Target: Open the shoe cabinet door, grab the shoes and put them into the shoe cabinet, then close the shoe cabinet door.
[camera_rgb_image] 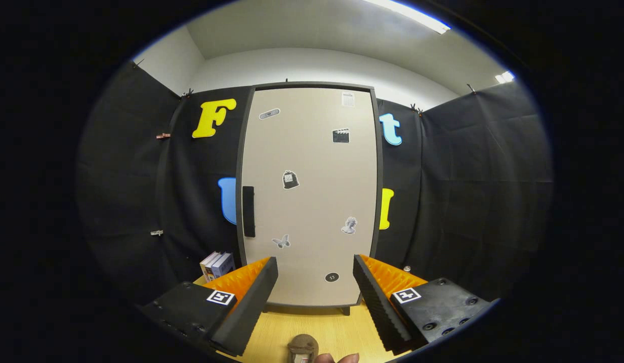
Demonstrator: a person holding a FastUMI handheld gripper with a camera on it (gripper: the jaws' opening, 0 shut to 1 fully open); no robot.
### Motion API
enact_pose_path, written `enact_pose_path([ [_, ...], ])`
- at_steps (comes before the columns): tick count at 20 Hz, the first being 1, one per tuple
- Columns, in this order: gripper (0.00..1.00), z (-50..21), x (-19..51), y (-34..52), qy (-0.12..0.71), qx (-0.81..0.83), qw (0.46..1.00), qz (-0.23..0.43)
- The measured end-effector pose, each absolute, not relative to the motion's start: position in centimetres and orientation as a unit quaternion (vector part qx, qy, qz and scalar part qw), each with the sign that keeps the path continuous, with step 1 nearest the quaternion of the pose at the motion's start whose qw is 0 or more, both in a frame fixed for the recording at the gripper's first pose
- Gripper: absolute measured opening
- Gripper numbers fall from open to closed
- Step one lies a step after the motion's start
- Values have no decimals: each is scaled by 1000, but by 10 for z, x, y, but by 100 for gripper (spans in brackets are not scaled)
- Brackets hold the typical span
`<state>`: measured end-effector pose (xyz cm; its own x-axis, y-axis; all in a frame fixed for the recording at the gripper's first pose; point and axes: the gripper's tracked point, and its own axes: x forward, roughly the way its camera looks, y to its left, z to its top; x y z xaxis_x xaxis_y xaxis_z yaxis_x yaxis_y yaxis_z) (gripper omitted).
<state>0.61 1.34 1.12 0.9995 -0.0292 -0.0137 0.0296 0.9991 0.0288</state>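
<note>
The shoe cabinet (310, 196) stands straight ahead on the wooden floor (317, 327), backed against the black cloth wall (468, 191). Its pale door (312, 166) is closed, framed in dark grey, with a black vertical handle (248, 211) on the side nearer the left finger. Small stickers dot the door: a butterfly (281, 241), a clapperboard (341, 135), a little bag shape (290, 179), and a round one low down (331, 277).

The gripper (315, 302) hangs in front of the cabinet with its fingers spread wide, nothing between them but bare floor and the bottom of the door. It touches nothing.

Left of the cabinet, near its foot, a few books (217, 265) stand upright against the cloth, just beyond the left finger. Clips (163, 135) pin the cloth on that side.

Close in, beneath the gap between the fingers, a brownish rounded object (302, 349) sits on the floor; it may be the toe of a shoe, but I cannot tell for sure. Beside it, fingertips of a person's hand (337, 358) show.

Nothing stands between the gripper and the door handle.
</note>
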Motion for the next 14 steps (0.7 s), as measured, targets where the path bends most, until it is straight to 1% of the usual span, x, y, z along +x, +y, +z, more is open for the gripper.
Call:
enact_pose_path([
  [6,98,12,46,58,10,30,999,10],
  [14,97,10,126,128,16,32,999,39],
])
